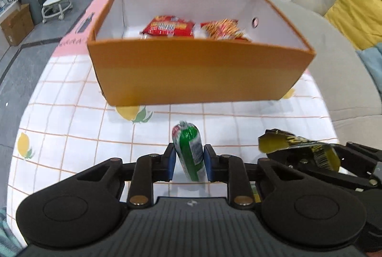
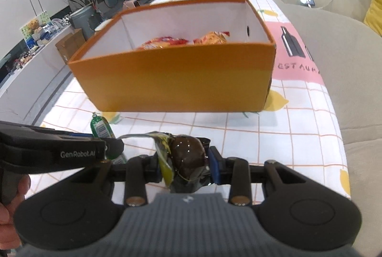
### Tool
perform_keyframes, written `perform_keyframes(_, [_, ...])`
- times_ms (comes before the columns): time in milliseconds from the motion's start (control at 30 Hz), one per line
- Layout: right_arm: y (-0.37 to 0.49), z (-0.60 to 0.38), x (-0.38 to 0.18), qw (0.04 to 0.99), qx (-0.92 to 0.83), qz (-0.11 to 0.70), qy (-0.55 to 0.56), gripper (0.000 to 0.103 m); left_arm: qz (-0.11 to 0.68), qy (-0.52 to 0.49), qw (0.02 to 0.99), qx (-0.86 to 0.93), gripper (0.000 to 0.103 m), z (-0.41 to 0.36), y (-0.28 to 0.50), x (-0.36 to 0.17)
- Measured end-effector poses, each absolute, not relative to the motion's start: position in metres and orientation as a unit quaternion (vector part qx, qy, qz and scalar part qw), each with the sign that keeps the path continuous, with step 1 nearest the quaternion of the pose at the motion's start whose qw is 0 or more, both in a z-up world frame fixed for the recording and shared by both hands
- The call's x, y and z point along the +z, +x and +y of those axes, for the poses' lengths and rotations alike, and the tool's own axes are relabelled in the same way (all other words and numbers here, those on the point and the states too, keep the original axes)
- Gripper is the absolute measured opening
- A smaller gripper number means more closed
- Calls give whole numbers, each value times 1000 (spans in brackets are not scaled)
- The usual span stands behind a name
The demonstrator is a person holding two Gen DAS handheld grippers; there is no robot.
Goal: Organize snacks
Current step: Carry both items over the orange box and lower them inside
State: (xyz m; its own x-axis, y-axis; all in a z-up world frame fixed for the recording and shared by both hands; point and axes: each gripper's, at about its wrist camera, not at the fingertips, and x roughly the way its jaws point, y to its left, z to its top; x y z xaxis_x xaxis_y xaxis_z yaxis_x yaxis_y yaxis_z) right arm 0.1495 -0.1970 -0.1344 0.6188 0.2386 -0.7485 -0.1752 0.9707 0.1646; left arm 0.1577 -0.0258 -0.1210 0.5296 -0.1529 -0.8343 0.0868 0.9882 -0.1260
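Between left claw [image 1: 188, 159] pads, green snack [image 1: 189, 152]

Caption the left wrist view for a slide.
Left gripper shut on a green snack pack, facing an orange box already holding two red packets.

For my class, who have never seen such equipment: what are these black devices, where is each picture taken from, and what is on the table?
No robot here: a person holds two tools, each with a camera looking along its fingers. In the left camera's picture, the left hand-held gripper pinches a green plastic snack packet. In the right camera's picture, the right hand-held gripper pinches a yellow-and-dark foil snack packet. On the chequered tablecloth stands an open orange cardboard box holding two red snack bags.
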Motion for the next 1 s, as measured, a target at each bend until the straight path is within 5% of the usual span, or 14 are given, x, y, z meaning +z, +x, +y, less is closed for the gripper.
perform_keyframes(500, [112,-210,-58,934,123,332,51,34,367,-33,924,-103,25,-27,125,-35])
perform_keyframes(1000, [172,-214,5,952,139,272,17,34,296,-10,946,-134,25,-27,188,23])
